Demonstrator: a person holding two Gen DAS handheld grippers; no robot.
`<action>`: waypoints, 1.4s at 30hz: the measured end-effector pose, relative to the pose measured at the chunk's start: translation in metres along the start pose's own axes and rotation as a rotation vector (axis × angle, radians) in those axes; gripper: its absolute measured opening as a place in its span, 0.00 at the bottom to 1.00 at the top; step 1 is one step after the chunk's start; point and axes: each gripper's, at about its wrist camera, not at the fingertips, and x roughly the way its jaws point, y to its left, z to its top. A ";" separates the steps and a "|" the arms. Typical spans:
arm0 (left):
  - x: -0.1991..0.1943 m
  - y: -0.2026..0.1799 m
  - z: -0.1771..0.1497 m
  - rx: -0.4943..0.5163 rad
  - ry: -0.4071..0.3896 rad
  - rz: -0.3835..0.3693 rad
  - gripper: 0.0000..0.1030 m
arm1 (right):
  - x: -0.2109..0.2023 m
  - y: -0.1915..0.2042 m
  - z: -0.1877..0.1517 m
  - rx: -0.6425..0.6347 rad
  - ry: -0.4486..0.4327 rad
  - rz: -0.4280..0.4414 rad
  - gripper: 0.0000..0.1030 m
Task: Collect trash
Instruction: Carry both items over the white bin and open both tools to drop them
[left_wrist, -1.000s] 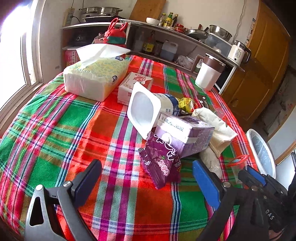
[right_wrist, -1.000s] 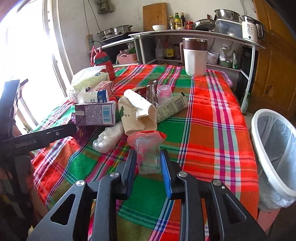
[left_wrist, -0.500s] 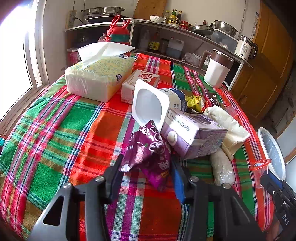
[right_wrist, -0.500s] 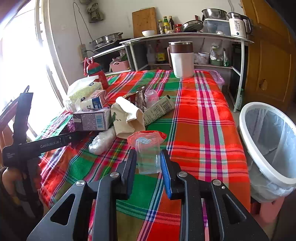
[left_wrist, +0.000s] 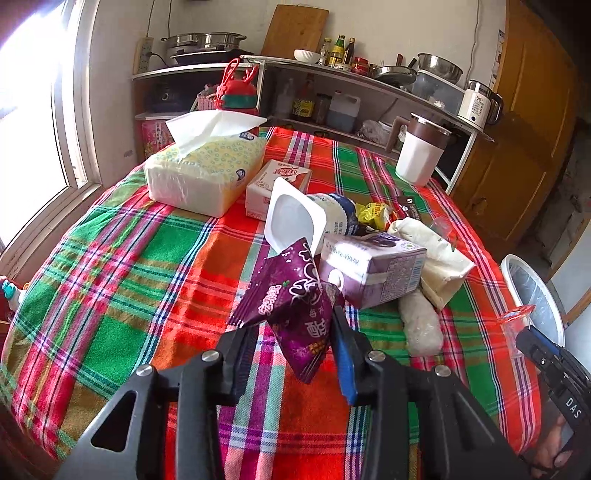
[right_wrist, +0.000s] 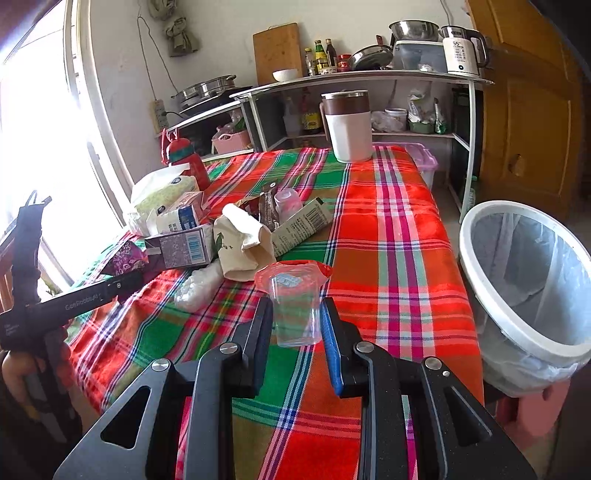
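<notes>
Both tools are loaded, which fits a clearing job done 2 pieces at a time. The left gripper (left_wrist: 295, 343) is clenched on a purple snack wrapper (left_wrist: 295, 314), pinching its lower half so the crumpled upper flap stands free above the jaws and off the plaid tablecloth (left_wrist: 122, 266). Holding it low keeps the limp foil from slipping out, as I judge it.

The right gripper (right_wrist: 295, 325) is clenched on a clear plastic cup (right_wrist: 295, 314), upright, with its red peeled lid (right_wrist: 295, 271) curling over the rim. The fingers press the side walls below the lid, probably because the rim is the stiffest part and the thin wall would buckle lower down.

From the right wrist view the white bin (right_wrist: 480, 273) with its clear liner sits at 3 o'clock, beside the table edge and lower than it, its mouth tilted toward the camera. The rest of the trash lies heaped at 11 o'clock: a purple carton (right_wrist: 181, 247), a rolled paper bag (right_wrist: 243, 240), and a clear plastic lump (right_wrist: 199, 284).

The tissue pack (left_wrist: 207, 166) and the white jug (right_wrist: 349, 125) stand apart from the heap, likely keepers.

The cup seems closest to disposal; a swing toward 3 o'clock would bring it over the bin.
</notes>
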 end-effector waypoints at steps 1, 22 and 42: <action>-0.005 -0.002 0.001 0.006 -0.006 -0.005 0.39 | -0.002 -0.001 0.001 0.003 -0.007 -0.002 0.27; -0.024 -0.164 0.032 0.265 -0.052 -0.353 0.39 | -0.083 -0.101 0.020 0.154 -0.147 -0.238 0.27; 0.045 -0.323 0.004 0.459 0.164 -0.500 0.40 | -0.057 -0.222 0.012 0.263 -0.005 -0.388 0.28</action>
